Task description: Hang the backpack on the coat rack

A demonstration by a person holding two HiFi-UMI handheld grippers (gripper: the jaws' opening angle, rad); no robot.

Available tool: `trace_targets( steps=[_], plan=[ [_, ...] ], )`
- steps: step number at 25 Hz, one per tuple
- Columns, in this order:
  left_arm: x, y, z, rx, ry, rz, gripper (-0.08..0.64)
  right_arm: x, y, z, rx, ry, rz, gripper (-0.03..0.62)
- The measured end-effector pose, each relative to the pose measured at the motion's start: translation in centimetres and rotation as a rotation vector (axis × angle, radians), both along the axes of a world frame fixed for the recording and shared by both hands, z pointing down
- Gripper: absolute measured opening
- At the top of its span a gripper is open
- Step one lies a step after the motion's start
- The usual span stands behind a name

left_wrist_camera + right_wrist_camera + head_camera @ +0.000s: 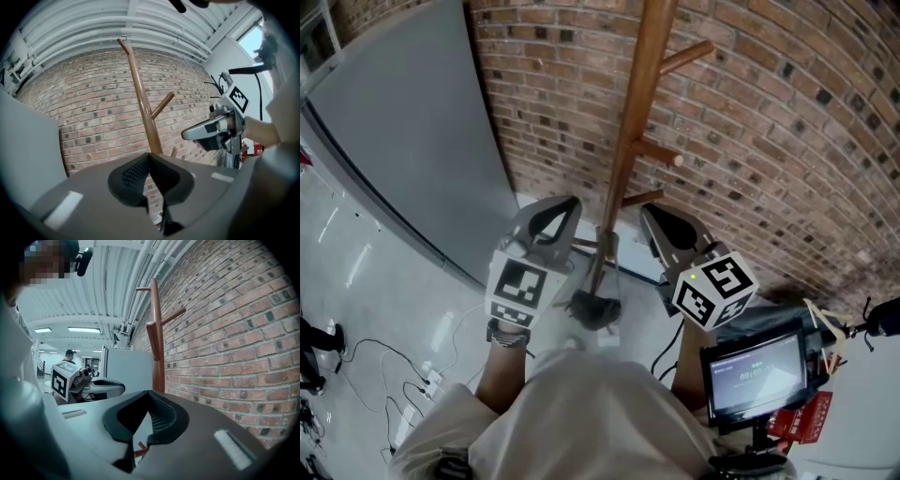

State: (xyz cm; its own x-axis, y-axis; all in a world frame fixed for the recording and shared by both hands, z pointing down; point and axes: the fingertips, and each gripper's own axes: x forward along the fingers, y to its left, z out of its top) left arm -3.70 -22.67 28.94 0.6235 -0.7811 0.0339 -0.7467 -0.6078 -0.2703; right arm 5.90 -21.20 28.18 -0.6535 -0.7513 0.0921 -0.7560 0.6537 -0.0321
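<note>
Jaws of our left gripper point(150, 157) meet on nothing; our right gripper's point(149, 393) too. Beyond stands the coat rack point(628, 141), its visible pegs point(661, 153) bare. We see the backpack nowhere; hanging well means its loop clearing a peg's upturned tip.

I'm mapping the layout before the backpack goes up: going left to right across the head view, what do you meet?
Grey flat partition panel → left gripper → brown wooden coat rack pole → right gripper → small black-framed screen.
</note>
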Motion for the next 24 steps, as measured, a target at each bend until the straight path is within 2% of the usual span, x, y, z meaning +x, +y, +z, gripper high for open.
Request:
trace_targets(
  steps=[24],
  plan=[
    [0.6, -0.8, 0.7, -0.012, 0.011, 0.007, 0.000, 0.2, -1.2, 1.3, -0.044, -0.013, 0.004, 0.000]
  ],
)
